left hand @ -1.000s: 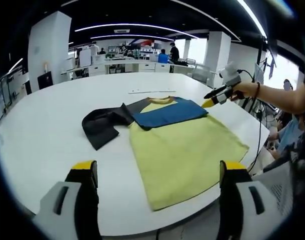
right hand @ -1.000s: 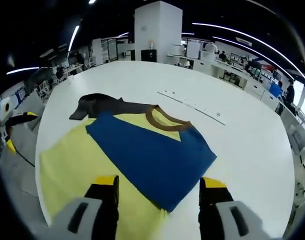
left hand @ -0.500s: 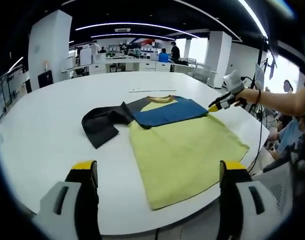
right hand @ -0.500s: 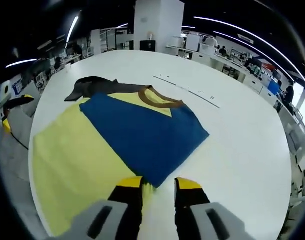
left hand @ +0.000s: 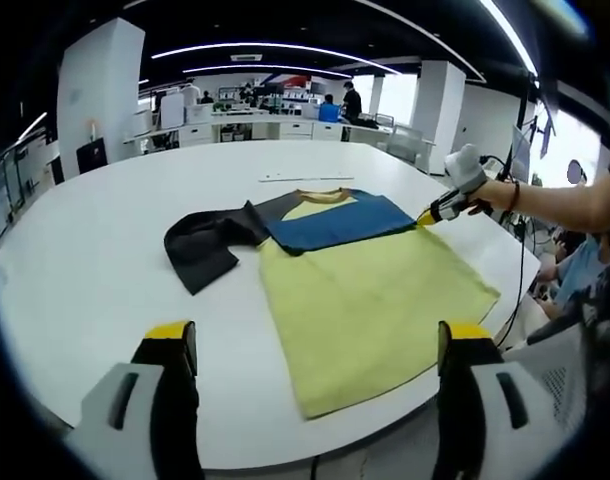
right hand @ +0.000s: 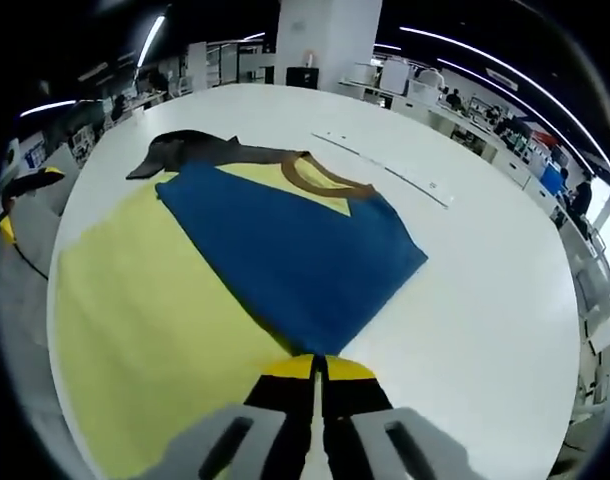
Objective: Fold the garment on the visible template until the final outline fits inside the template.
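Observation:
A yellow T-shirt (left hand: 370,300) lies flat on the white table, its brown collar (left hand: 320,197) at the far end. Its blue sleeve (left hand: 335,222) is folded over the chest and its black sleeve (left hand: 205,250) sticks out to the left. My left gripper (left hand: 317,345) hangs open over the near table edge, short of the shirt's hem. My right gripper (left hand: 425,217) is at the shirt's right edge. In the right gripper view, that gripper (right hand: 318,365) is shut on the corner of the blue sleeve (right hand: 285,245), where it meets the yellow body (right hand: 155,300).
A thin line of marks (left hand: 305,181) lies on the table (left hand: 85,260) beyond the collar. A person's arm (left hand: 570,195) holds the right gripper from the right side. Desks and a white pillar (left hand: 97,95) stand far behind. The left gripper (right hand: 23,200) shows at the left table edge.
The right gripper came down to the blue sleeve's corner and its jaws went from wide open to shut on it. The left gripper and the shirt stayed still.

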Motion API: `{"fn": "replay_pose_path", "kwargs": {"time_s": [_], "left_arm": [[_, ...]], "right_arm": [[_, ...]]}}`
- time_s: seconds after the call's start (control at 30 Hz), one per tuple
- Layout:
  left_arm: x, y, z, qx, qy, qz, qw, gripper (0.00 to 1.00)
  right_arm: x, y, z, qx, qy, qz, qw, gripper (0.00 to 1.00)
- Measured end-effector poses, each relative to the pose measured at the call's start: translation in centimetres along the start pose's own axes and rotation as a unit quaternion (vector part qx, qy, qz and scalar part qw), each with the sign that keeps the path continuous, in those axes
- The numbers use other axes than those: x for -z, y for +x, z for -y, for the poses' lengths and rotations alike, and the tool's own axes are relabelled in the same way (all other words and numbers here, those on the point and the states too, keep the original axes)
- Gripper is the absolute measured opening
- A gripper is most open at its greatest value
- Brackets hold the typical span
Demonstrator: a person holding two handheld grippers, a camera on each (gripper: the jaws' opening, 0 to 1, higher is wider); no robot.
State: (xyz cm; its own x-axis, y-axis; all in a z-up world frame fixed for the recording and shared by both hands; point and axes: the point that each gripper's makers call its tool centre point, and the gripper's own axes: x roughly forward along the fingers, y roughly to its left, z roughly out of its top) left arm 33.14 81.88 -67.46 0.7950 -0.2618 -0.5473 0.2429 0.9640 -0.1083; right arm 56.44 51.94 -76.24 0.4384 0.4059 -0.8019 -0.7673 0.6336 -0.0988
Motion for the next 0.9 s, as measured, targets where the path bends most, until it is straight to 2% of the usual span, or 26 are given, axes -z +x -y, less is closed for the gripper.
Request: {"fn": "replay_pose_path", "kwargs": {"time_s": [0.13, 0.23, 0.4, 0.6, 0.9], "left_arm": [[0.1, 0.0, 0.2, 0.003, 0.004, -0.002, 1.0, 0.98], [0.2, 0.0, 0.2, 0.001, 0.003, -0.006, 1.0, 0.97], [0.3, -0.1, 0.1, -0.002, 0.002, -0.005, 1.0, 0.97], [0.5, -0.2, -0.3, -0.007, 0.002, -0.008, 0.9999, 0.97], [0.3, -0.1, -0.8, -0.012, 0.002, -0.007, 0.9999, 0.97]], "right_arm": [[0.0, -0.4, 0.3, 0.016, 0.009, -0.004, 0.9998, 0.0], [1.0, -0.2, 0.5, 0.032, 0.004, -0.021, 0.9993, 0.0], [1.5, -0.4, 1.0, 0.047, 0.024, -0.025, 0.9983, 0.0], [1.8, -0.3, 1.0, 0.036, 0.017, -0.024, 0.9989, 0.0], [1.9, -0.5, 1.4, 0.006, 0.03, -0.009, 0.9995, 0.0]]}}
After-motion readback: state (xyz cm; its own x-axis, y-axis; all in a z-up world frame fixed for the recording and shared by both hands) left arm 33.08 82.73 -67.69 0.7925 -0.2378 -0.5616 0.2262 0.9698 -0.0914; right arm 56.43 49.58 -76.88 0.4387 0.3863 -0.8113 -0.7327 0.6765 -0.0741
